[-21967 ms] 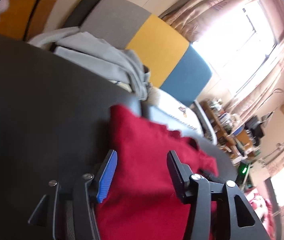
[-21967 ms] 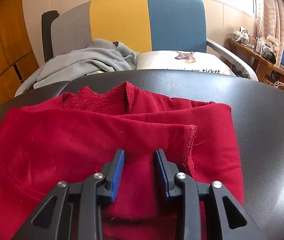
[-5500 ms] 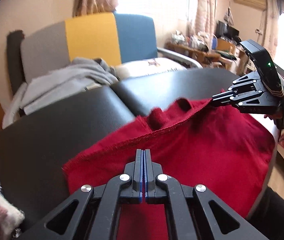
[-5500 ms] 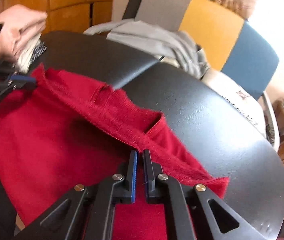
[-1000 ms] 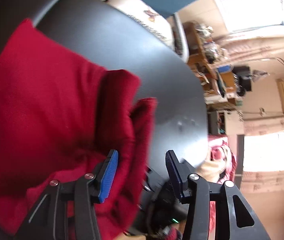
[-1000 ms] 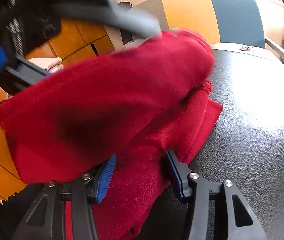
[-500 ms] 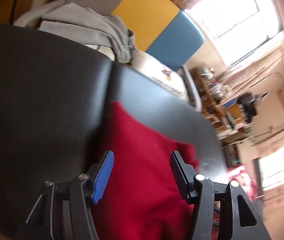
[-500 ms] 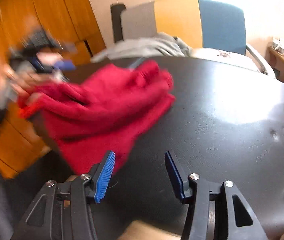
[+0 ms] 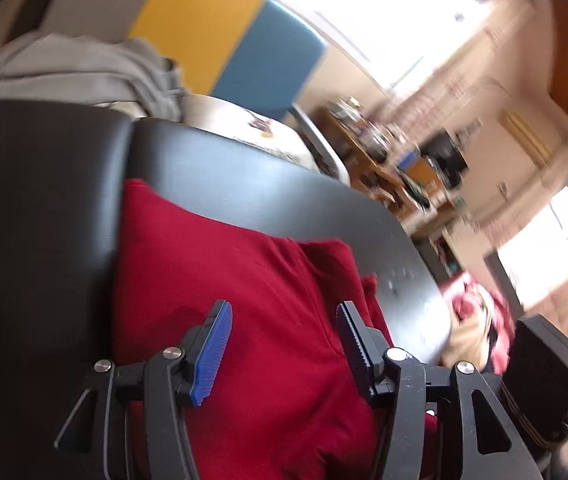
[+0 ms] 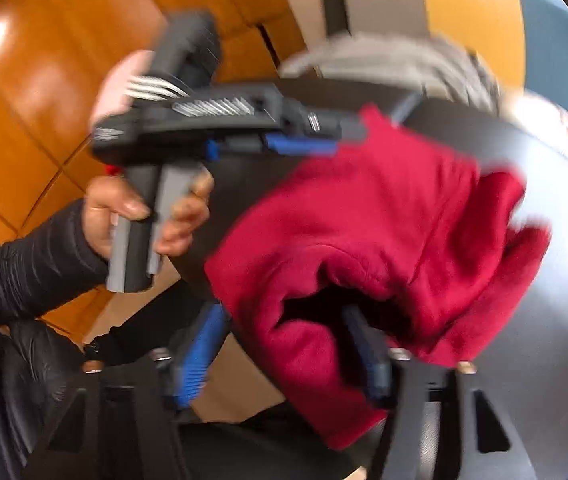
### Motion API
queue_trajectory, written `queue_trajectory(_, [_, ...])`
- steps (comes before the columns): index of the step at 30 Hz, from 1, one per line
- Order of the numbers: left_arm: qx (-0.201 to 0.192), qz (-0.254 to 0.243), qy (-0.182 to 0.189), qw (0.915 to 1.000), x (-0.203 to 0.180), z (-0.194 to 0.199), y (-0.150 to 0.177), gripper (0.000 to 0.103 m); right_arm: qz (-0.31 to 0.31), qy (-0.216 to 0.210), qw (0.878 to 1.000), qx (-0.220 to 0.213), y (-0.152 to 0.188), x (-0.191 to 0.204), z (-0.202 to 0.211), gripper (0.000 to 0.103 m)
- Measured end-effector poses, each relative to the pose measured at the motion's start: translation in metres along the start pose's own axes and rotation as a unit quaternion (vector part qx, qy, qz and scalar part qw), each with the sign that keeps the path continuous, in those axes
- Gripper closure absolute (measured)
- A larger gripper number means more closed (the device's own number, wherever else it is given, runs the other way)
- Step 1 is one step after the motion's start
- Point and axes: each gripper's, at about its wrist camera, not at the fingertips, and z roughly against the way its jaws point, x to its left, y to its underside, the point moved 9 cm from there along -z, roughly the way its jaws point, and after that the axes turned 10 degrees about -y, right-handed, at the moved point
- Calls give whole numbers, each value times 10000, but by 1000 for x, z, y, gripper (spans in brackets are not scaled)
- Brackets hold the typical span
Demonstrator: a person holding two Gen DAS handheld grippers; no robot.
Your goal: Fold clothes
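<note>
From the left wrist camera, the left tongs [image 9: 282, 344] stand about half apart over the red garment [image 9: 220, 280], the blue pad on one side and the black ribbed pad on the other, neither pressing on the cloth. The garment lies bunched on the black worktop [image 9: 44, 208], its far corner reaching toward a seam in the padded surface and a rolled fold running along its right side near the worktop's rim. Beyond the worktop stands a chair [image 9: 220, 36] with a grey, yellow and blue back, and a grey garment [image 9: 96, 68] is heaped on its seat next to a white cushion [image 9: 244, 128]. A cluttered shelf and bright windows fill the blurred background on the right. At the lower right edge a dark block [image 9: 544, 380] shows, probably part of the other tool.

From the right wrist camera, the picture is smeared by motion. The right tongs [image 10: 284, 352] are closing, with a hanging fold of the red garment [image 10: 384, 232] between the fingers; the cloth covers the right finger, and whether the pads already press on it cannot be told. The garment droops over the near edge of the worktop [image 10: 544, 320]. The left tongs [image 10: 304, 144] reach over the garment's far corner, held by a hand [image 10: 144, 216] in a dark sleeve [image 10: 24, 264]. Orange wooden panels [image 10: 44, 80] stand behind.
</note>
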Motion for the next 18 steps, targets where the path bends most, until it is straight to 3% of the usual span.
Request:
queue_trajectory(4, [353, -302, -45, 9989, 0, -30, 14, 42, -792, 173, 9966, 141, 54, -30, -11, 81])
queue_trajectory(6, [549, -252, 40, 9982, 7, -48, 22, 43, -1319, -82, 9910, -227, 74, -44, -14, 88])
queue_trajectory(8, [426, -393, 29, 9983, 2, -47, 23, 43, -1716, -348, 9826, -620, 86, -52, -12, 88])
queue_trajectory(11, [393, -441, 53, 9982, 1, -41, 22, 43, -1854, -509, 9768, -941, 86, -45, 0, 80])
queue_trajectory(14, [193, -349, 50, 9992, 2, -27, 20, 42, -1958, -558, 9716, -1206, 80, -40, 27, 74])
queue_trajectory(18, [-38, -160, 21, 9999, 7, -12, 24, 41, -1969, -369, 9558, -2152, 56, -48, 77, 69])
